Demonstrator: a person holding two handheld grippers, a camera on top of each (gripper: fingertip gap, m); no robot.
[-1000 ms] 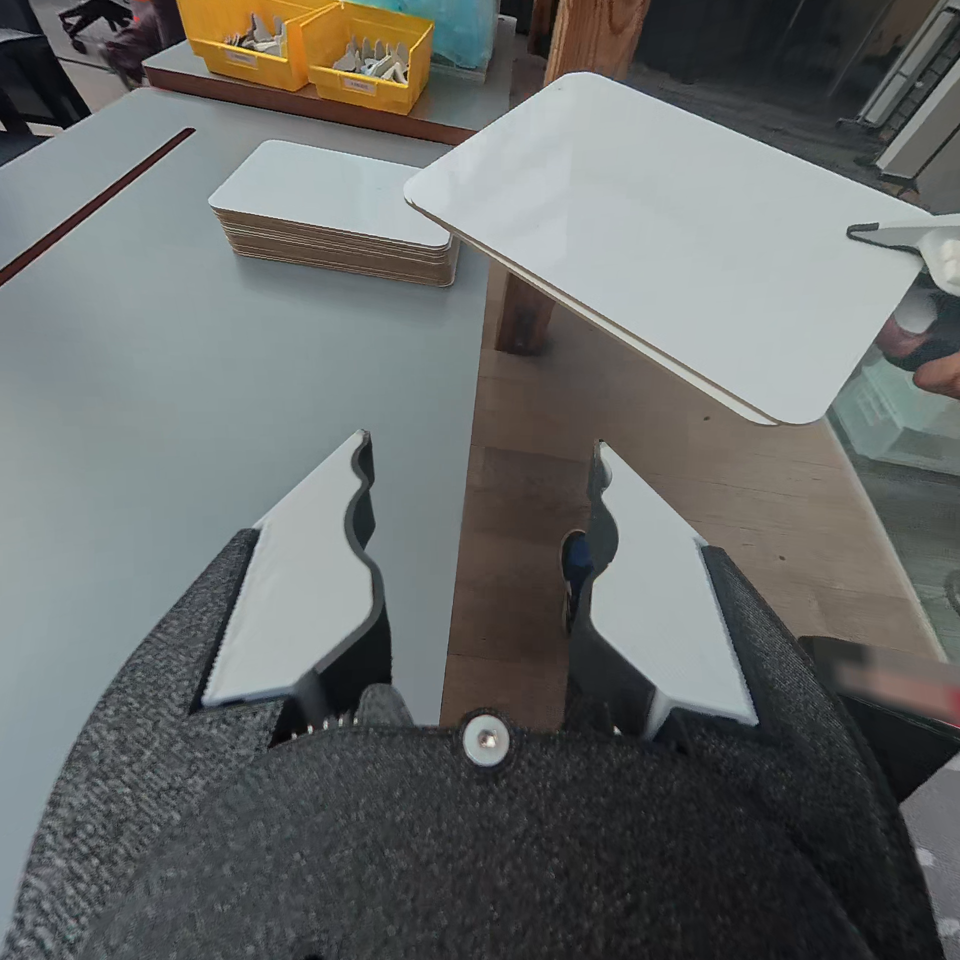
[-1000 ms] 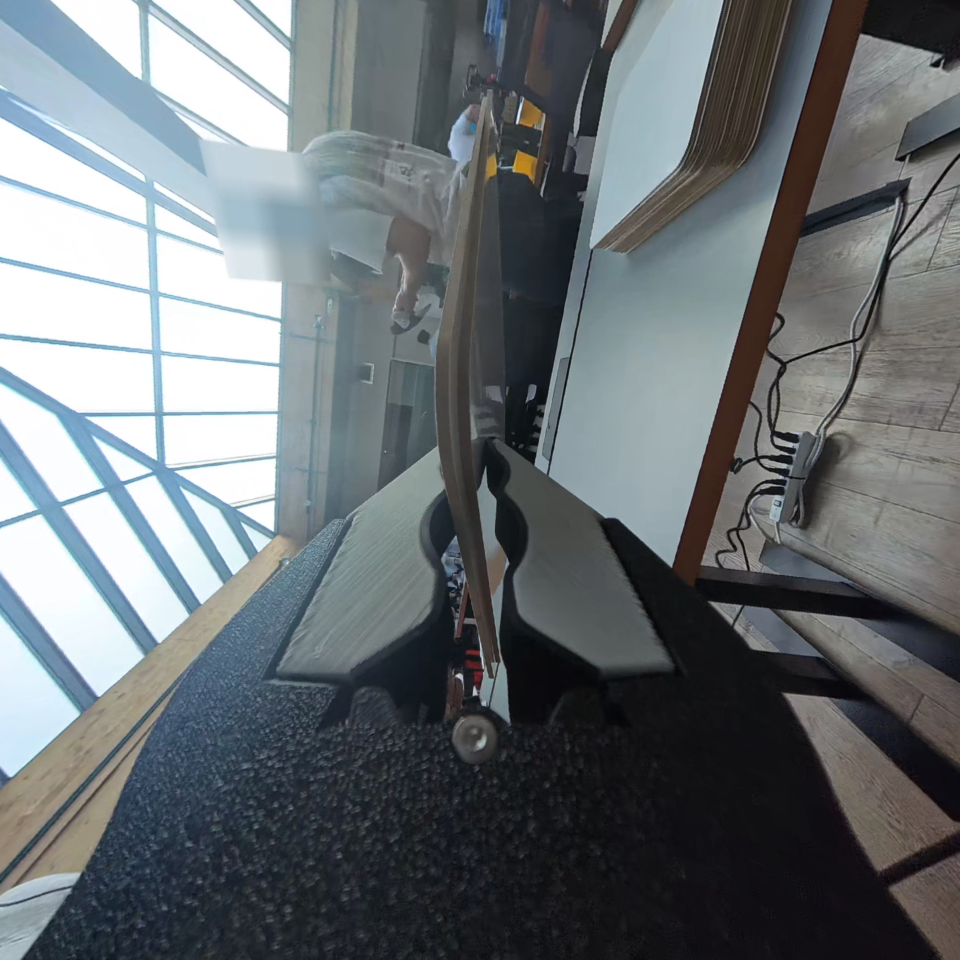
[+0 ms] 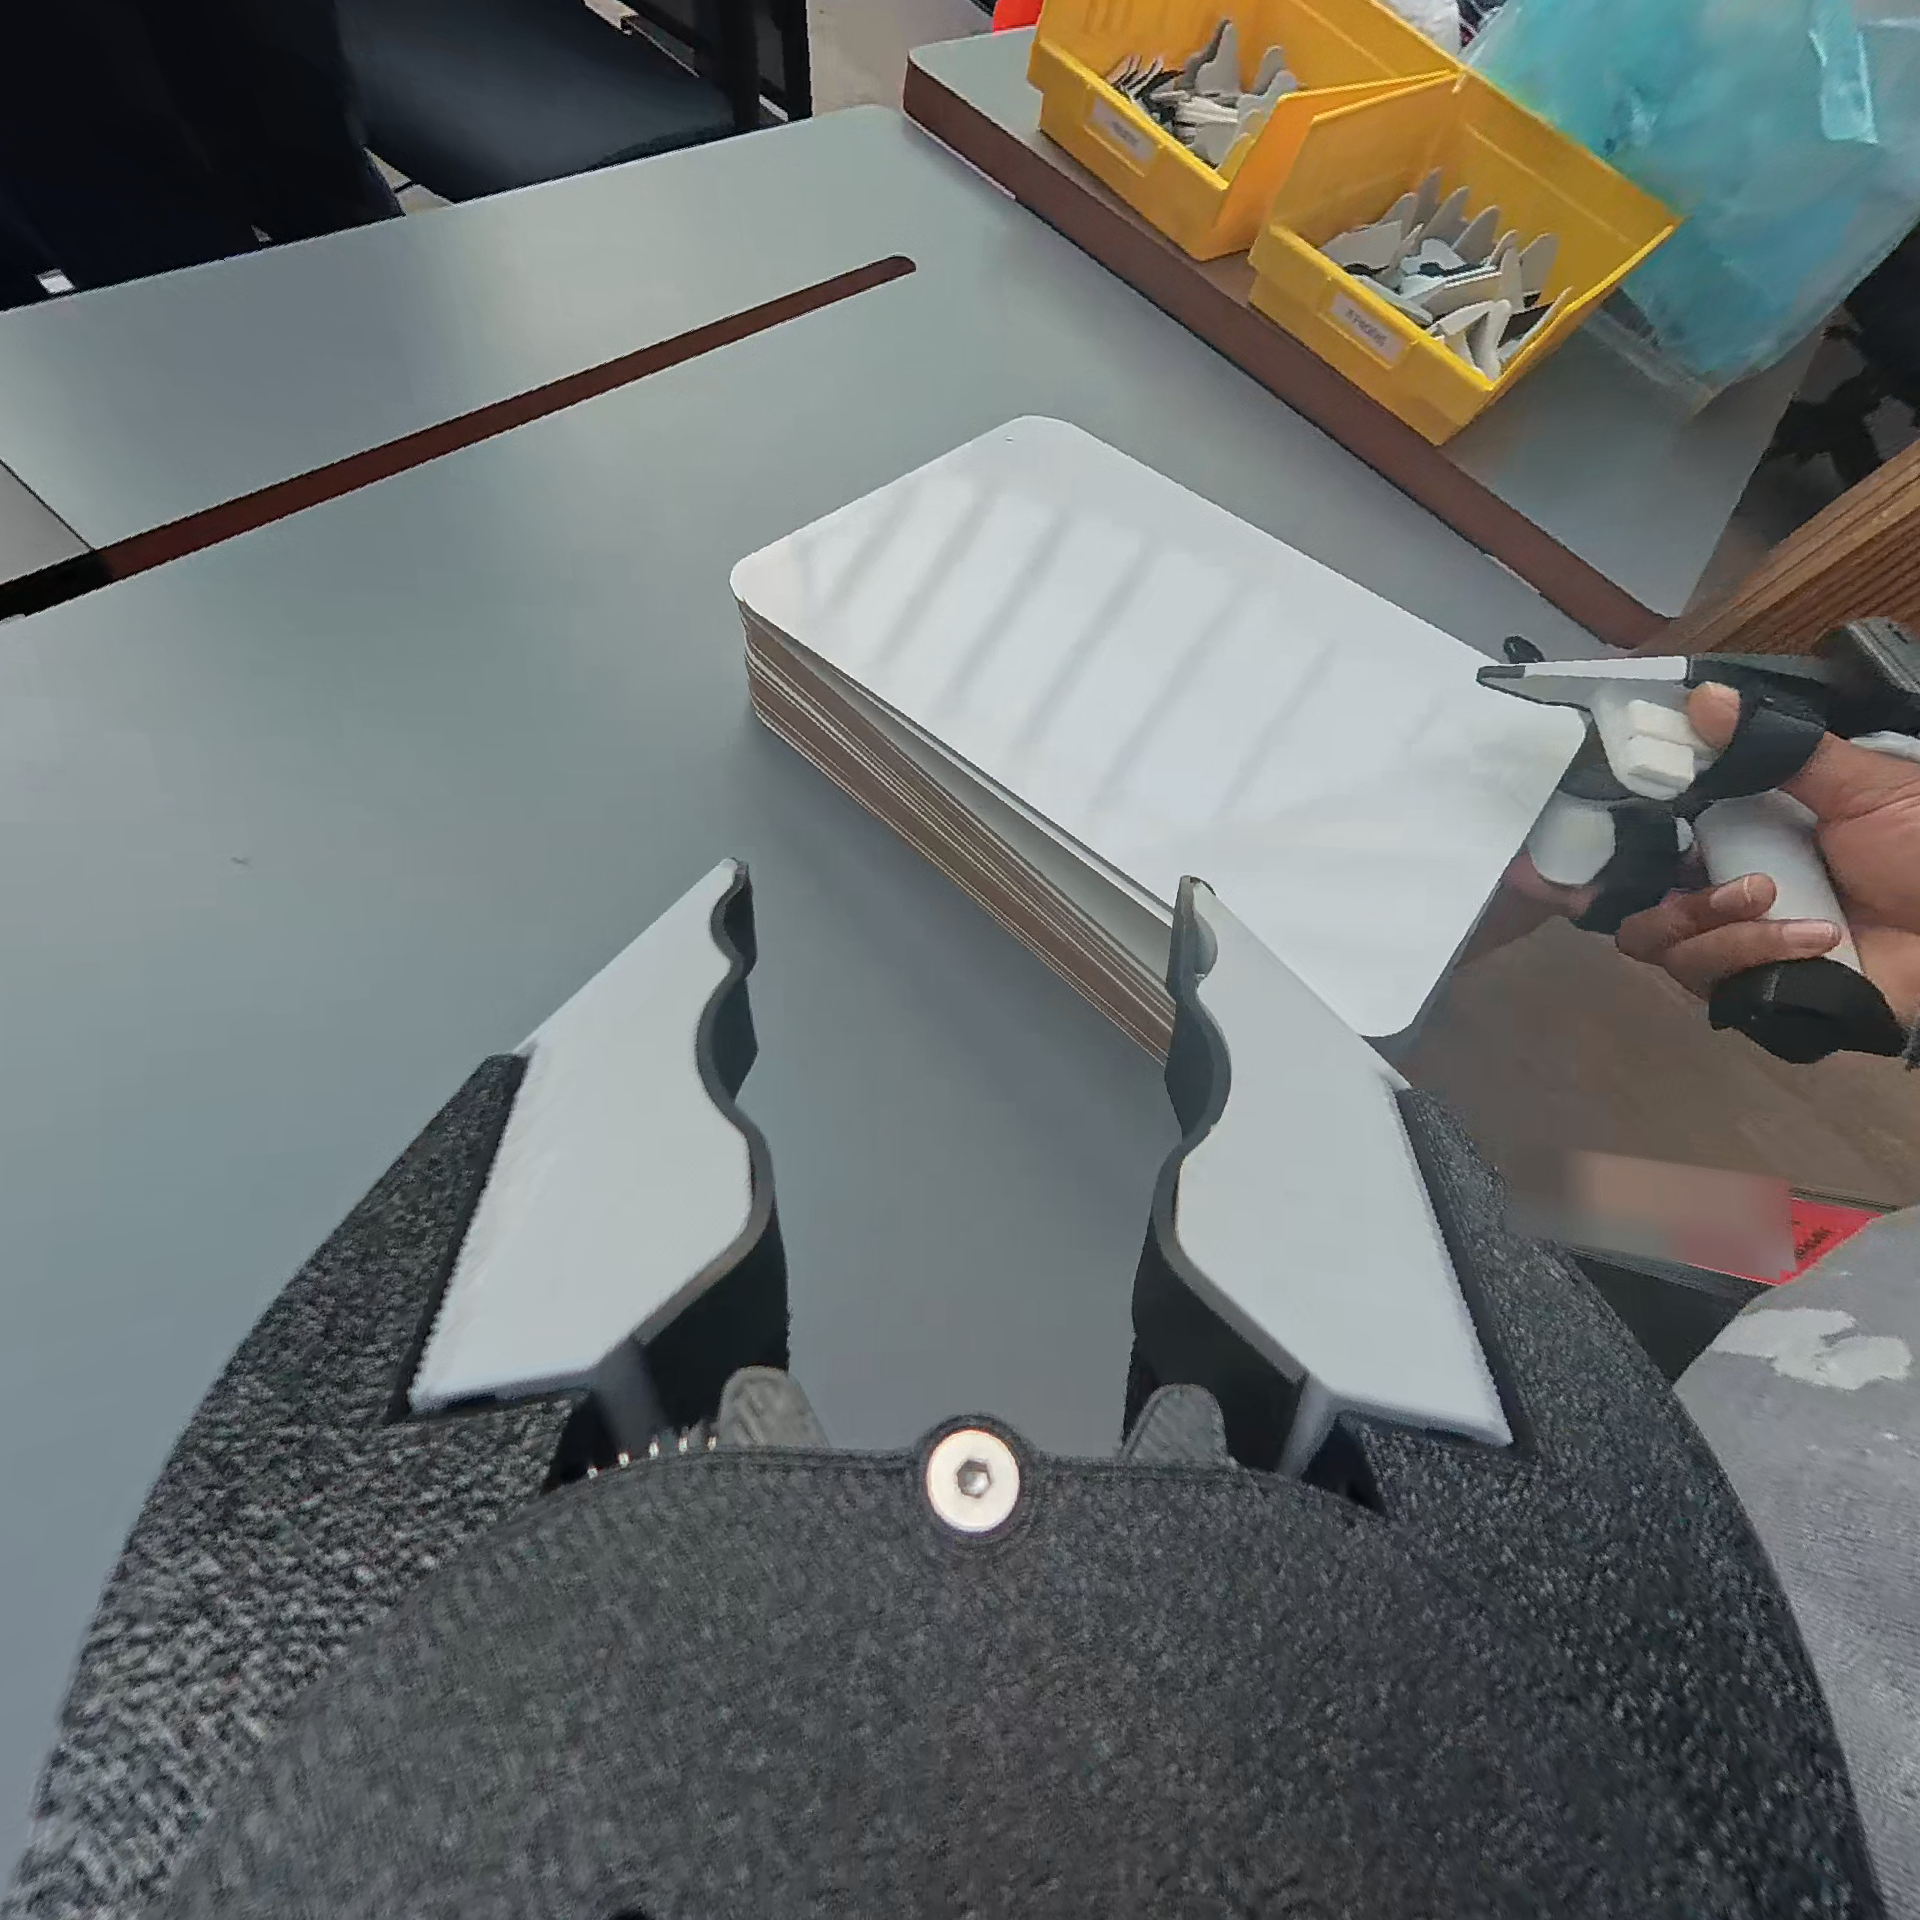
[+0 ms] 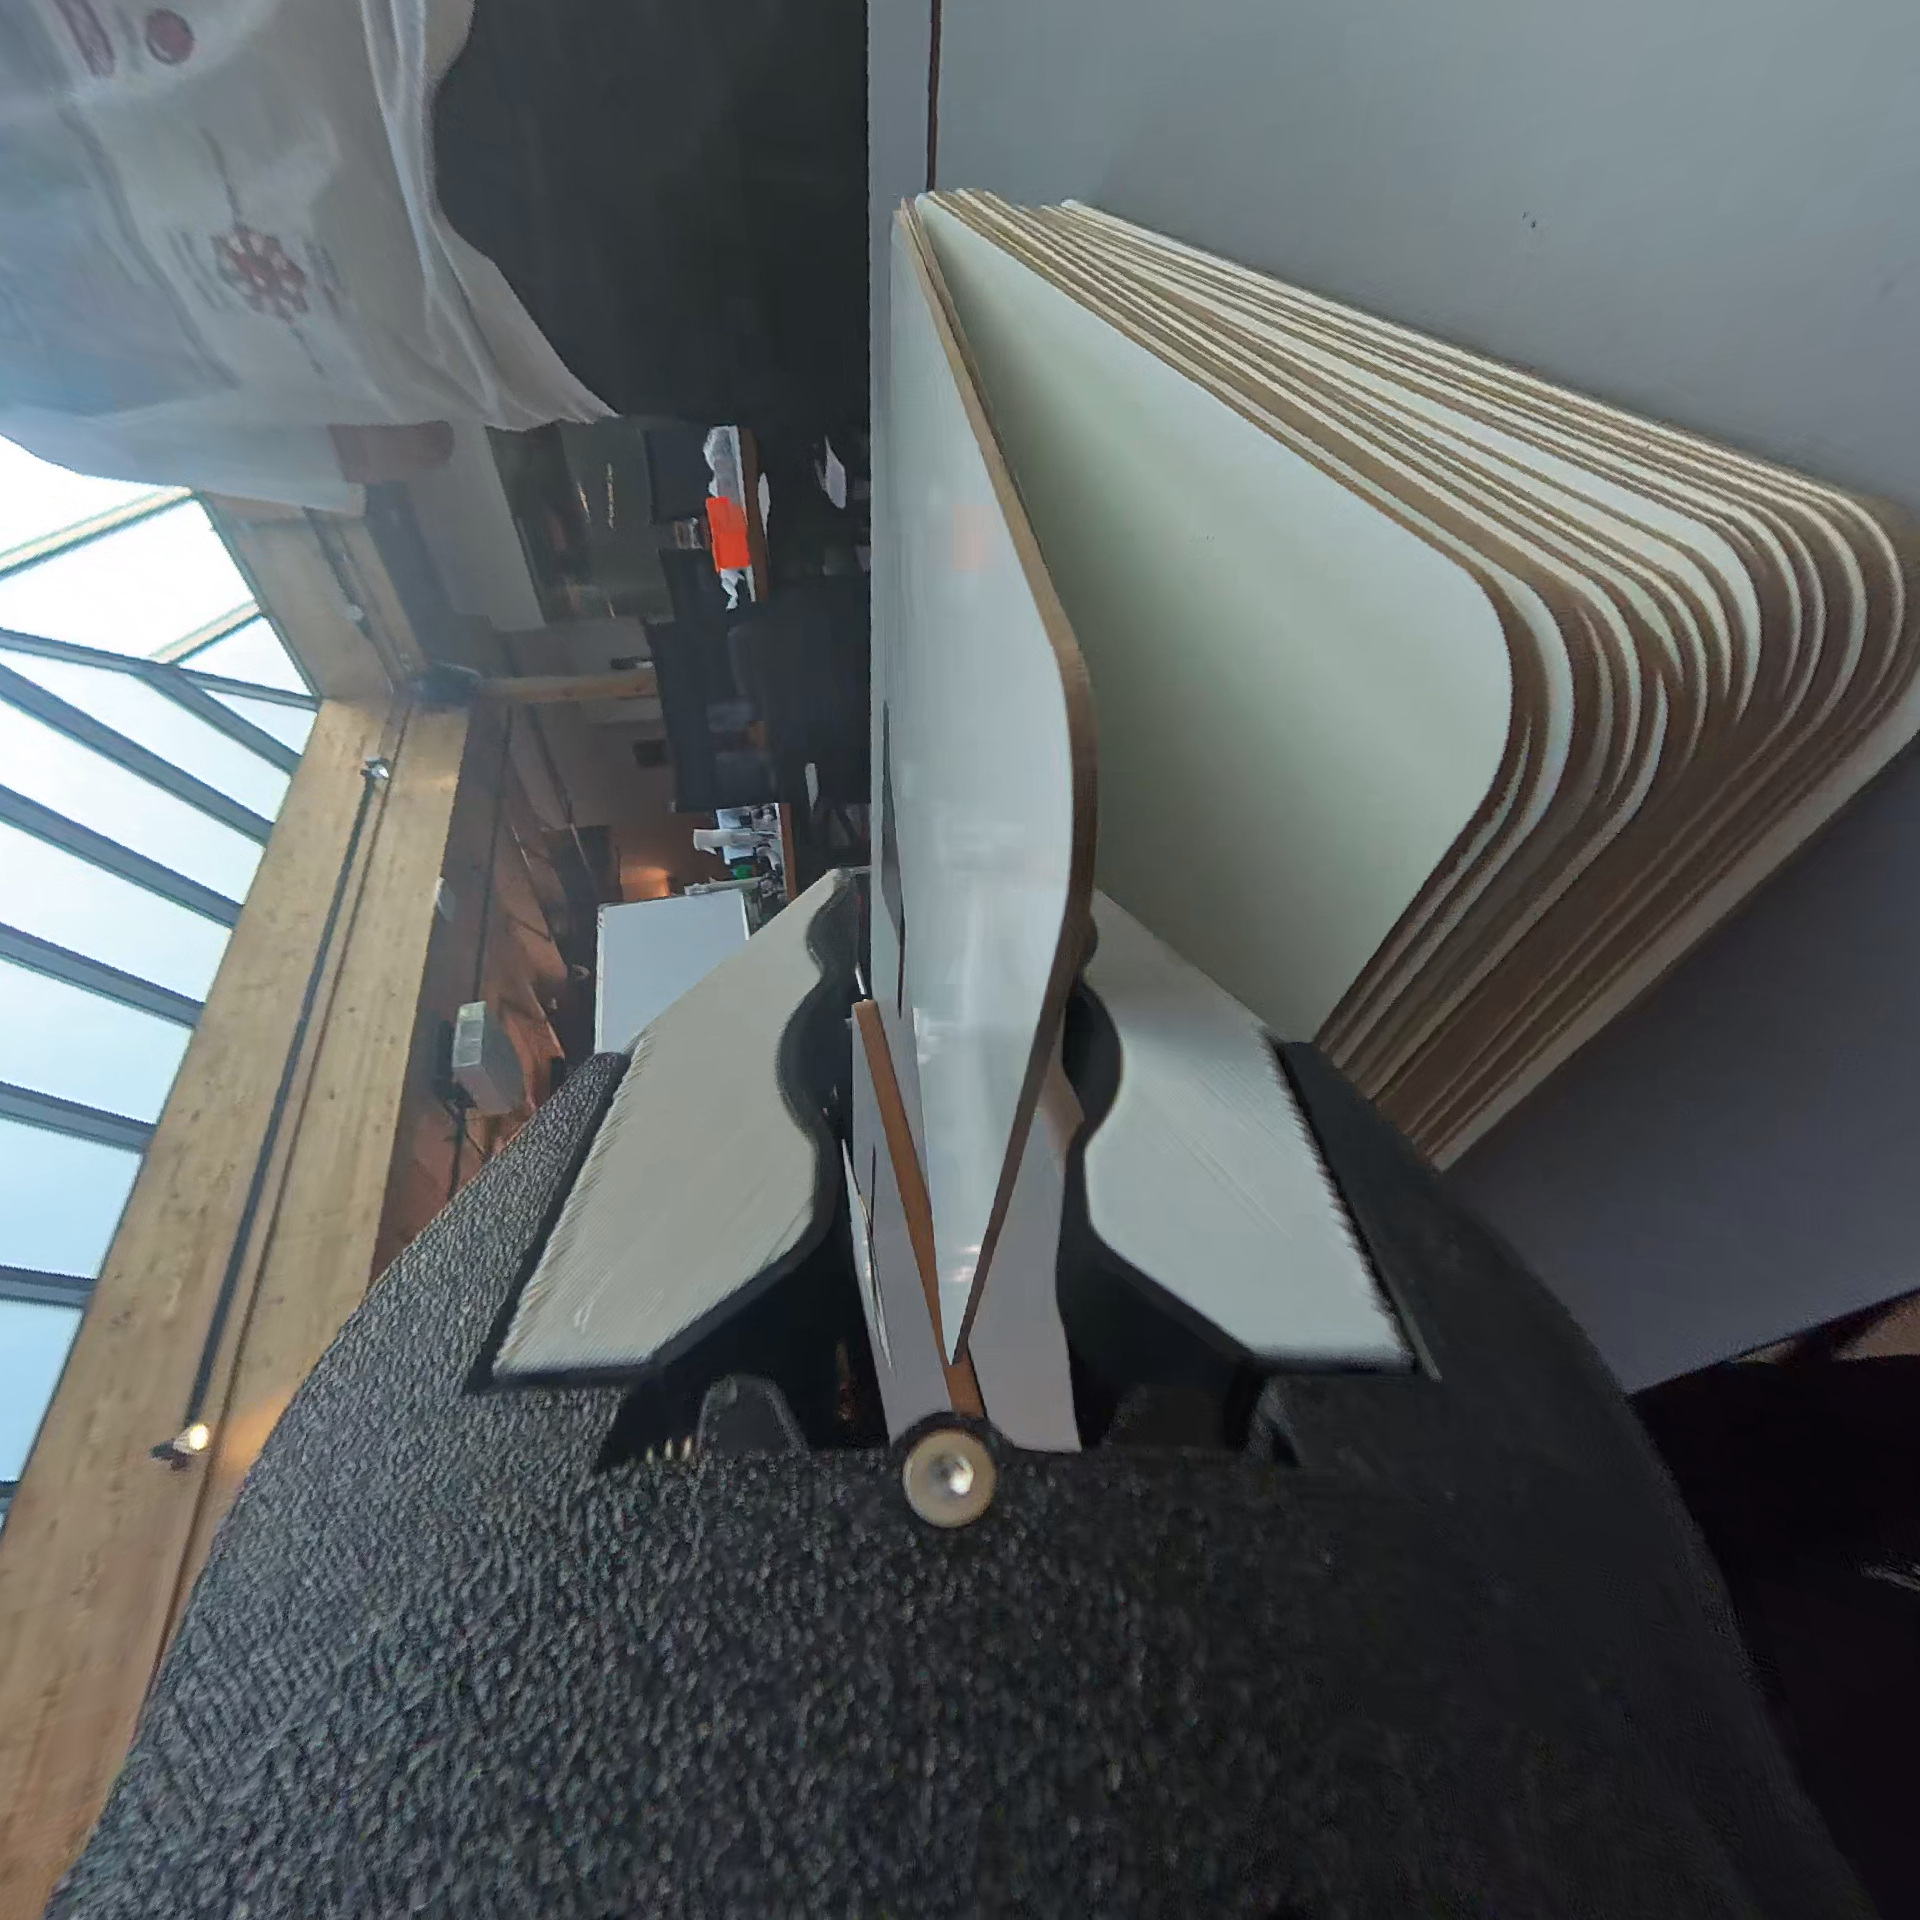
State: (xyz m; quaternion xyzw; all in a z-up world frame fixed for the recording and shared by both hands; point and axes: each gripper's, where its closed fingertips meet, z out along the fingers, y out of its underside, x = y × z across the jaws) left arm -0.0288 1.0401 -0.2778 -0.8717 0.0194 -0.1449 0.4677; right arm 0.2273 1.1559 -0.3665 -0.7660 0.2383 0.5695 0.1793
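Note:
A stack of white boards with brown edges point(image 3: 935, 821) lies on the grey table point(image 3: 312, 831). One more white board point(image 3: 1195, 707) lies on top, overhanging to the right. My left gripper point(image 3: 964, 878) is open and empty, low over the table, just short of the stack's near edge. My right gripper point(image 3: 1507, 691), held by a hand, is at the top board's right edge. In the right wrist view the top board point(image 4: 977, 675) sits loosely between the parted jaws of my right gripper point(image 4: 966, 899), leaning against the stack point(image 4: 1610, 831).
Two yellow bins point(image 3: 1143, 135) point(image 3: 1455, 260) of grey parts and a teal bag point(image 3: 1766, 156) stand on a second table behind the stack. A dark slot point(image 3: 468, 426) runs across the table at far left. Wooden floor point(image 3: 1558, 1060) lies past the table's right edge.
The right gripper carried the board from beyond the table edge onto the stack, and its jaws have spread apart. The left gripper moved over the table toward the stack, still open.

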